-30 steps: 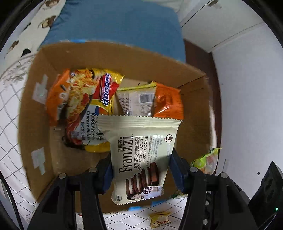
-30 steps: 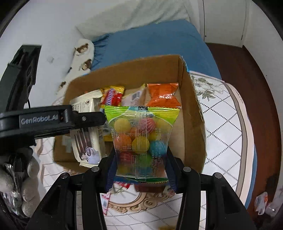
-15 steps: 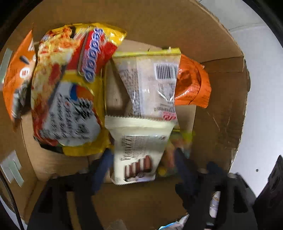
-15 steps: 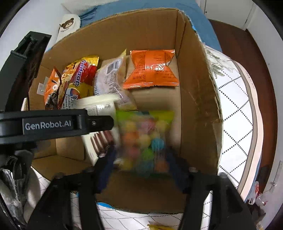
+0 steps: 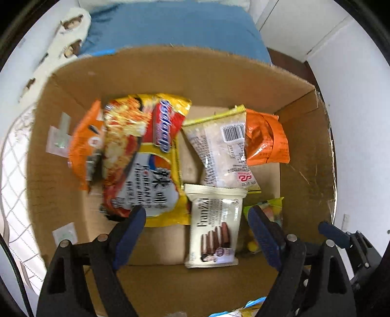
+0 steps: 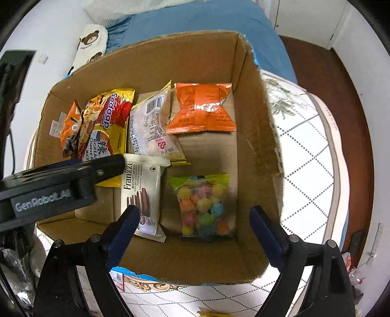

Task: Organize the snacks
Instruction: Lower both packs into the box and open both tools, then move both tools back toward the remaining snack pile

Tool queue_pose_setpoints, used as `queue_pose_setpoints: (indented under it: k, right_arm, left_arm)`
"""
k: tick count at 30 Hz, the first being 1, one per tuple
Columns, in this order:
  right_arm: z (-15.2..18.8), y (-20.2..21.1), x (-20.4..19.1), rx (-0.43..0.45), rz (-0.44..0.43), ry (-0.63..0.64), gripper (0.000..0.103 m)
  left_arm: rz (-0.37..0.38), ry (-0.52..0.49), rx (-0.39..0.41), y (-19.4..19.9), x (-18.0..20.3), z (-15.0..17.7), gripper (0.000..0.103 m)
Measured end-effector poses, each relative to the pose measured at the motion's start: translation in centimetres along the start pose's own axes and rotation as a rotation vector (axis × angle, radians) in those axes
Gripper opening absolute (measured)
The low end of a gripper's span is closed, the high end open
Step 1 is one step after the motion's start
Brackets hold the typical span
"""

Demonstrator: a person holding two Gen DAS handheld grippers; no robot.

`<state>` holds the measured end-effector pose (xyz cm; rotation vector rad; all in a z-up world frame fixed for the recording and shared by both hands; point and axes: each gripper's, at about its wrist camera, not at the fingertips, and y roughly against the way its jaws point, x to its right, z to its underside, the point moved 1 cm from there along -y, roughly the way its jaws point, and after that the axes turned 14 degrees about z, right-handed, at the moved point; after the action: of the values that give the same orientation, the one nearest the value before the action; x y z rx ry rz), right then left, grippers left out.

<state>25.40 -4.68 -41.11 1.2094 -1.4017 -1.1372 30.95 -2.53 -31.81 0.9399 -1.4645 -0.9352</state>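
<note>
Low in both frames, jaws spread wide and empty: left gripper [image 5: 197,219] and right gripper [image 6: 193,220], both poised over the open cardboard box [image 6: 256,136]. Just beyond the jaws, on the box floor, the white Franzzi cookie pack [image 5: 215,226] lying flat, touching the clear candy-ball bag [image 6: 204,204] to its right. Farther up the frame, the yellow Sedaap noodle packet [image 5: 146,158] at left, overlapping a small orange packet [image 5: 82,143] by the left wall; at center a pale barcode wrapper [image 5: 221,151]; to its right an orange pouch [image 6: 202,109]. Past the far wall, at the top of the frame, a blue bed cover [image 6: 195,20].
</note>
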Motion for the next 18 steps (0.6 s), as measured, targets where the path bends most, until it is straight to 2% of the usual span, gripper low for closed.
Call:
queue_pose_setpoints:
  k: [6, 11, 18]
  right_arm:
    - [1.2, 1.6, 0.6, 0.049, 0.01, -0.007, 0.094]
    - [2.7, 3.8, 0.7, 0.136, 0.041, -0.006, 0.094]
    - [5.2, 8.0, 1.0, 0.251, 0.045, -0.024, 0.094]
  left_arm:
    - [-0.03, -0.049, 0.101, 4.0, -1.2, 3.5, 0.086]
    - [-0.073, -0.106, 0.19, 5.8, -0.3, 5.3, 0.086]
    - [-0.083, -0.14, 0.301, 8.8, 0.7, 7.7, 0.086]
